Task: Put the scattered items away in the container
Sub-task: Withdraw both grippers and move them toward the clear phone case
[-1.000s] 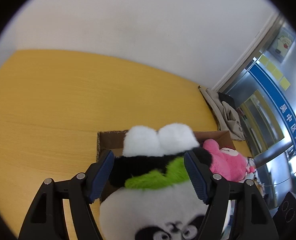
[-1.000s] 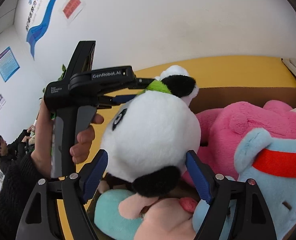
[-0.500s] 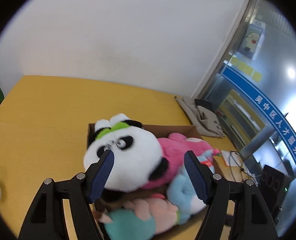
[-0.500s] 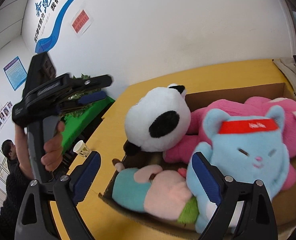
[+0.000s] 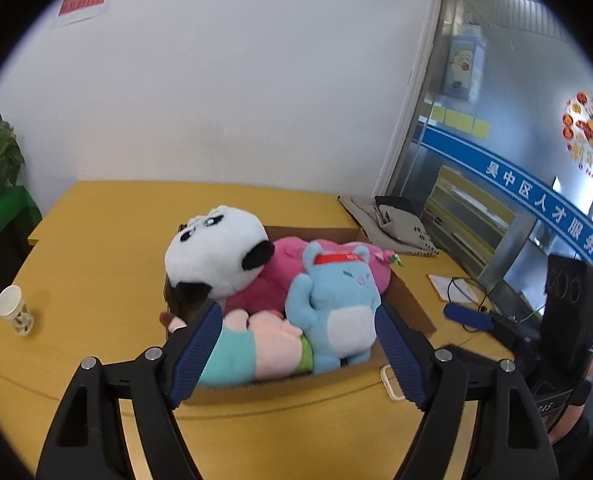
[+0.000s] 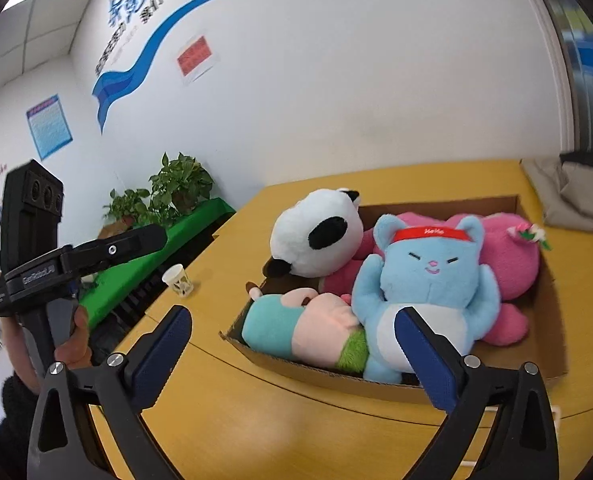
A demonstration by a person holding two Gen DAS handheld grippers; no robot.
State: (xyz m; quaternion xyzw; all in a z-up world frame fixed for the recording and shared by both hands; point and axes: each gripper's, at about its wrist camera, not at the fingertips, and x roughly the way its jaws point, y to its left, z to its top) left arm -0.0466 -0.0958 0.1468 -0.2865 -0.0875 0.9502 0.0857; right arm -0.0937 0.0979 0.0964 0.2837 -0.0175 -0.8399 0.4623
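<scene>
A cardboard box (image 5: 280,386) (image 6: 296,368) sits on the yellow table and holds several plush toys. A panda (image 5: 216,256) (image 6: 316,236) lies at its far left. A pink plush (image 5: 284,272) (image 6: 508,252) lies behind a blue cat with a red headband (image 5: 336,304) (image 6: 428,276). A teal and pink plush (image 5: 256,344) (image 6: 304,332) lies along the near wall. My left gripper (image 5: 296,356) is open and empty, held back above the box's near side. My right gripper (image 6: 292,352) is open and empty, also above the near side. The left gripper body shows in the right wrist view (image 6: 76,264).
A paper cup (image 5: 14,310) (image 6: 178,280) stands on the table left of the box. A grey folded cloth (image 5: 392,224) (image 6: 572,196) lies at the far right. A blue item with cables (image 5: 468,318) lies right of the box. Potted plants (image 6: 168,196) stand beyond the table's left edge.
My left gripper let go of the panda, which now lies in the box. Both grippers pulled back and up, away from the box.
</scene>
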